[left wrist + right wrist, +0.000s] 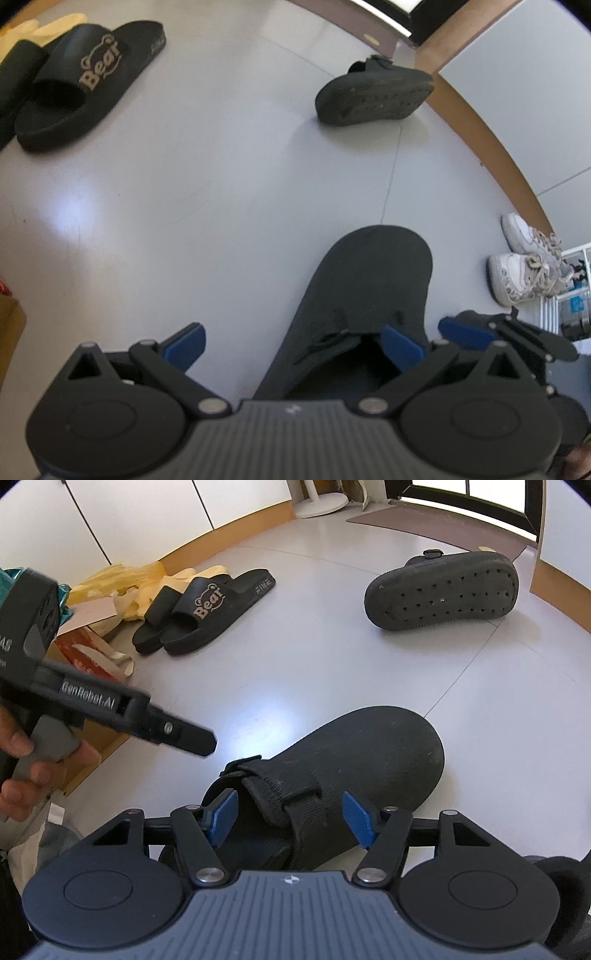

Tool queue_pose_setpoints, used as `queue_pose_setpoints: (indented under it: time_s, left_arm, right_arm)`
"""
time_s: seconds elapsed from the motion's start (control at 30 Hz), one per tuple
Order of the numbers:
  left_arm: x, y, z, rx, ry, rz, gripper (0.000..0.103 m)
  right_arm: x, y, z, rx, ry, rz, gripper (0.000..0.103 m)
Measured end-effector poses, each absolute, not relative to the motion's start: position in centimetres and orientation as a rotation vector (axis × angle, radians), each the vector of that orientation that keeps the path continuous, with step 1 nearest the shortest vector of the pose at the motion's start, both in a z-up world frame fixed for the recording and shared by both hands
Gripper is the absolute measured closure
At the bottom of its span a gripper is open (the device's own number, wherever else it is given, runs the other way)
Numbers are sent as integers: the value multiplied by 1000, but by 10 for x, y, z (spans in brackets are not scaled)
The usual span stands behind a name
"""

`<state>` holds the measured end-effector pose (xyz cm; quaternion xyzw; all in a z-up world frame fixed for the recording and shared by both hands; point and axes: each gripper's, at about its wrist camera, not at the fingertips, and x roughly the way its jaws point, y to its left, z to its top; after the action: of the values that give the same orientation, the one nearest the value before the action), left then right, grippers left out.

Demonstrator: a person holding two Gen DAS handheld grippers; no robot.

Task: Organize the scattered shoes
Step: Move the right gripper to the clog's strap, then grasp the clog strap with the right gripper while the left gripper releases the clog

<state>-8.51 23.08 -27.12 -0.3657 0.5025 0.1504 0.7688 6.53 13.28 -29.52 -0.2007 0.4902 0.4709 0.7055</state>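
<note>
Clog [354,760] lies on the floor [295,664] straight under me; my right claw [291,819] is spread across its strap, apparently not gripping. My left claw [291,343] gapes beside it. Bear slides [207,613] sit paired by the wall, the other clog [443,590] tipped over.

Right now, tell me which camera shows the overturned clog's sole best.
The right wrist view: the overturned clog shows its whole sole there, large, every hole distinct. The left wrist view catches it smaller and dimmer near the wall, sole visible but its holes faint.
</note>
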Motion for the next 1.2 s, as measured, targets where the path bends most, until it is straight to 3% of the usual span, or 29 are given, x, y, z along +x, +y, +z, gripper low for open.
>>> queue_pose_setpoints:
  time_s: [0.63, 0.83, 1.2]
  left_arm:
    - [-93, 251, -290, -945, 1098, 366, 0]
    - [-90, 256, -293, -954, 1100, 370, 0]
    - [-95, 256, -292, -971, 1095, 375, 0]
  right_arm:
    - [74, 151, -304, -526, 1123, 1130, 36]
    - [76, 154, -304, -519, 1148, 1121, 47]
    - [80, 159, -305, -507, 1195, 1105, 55]
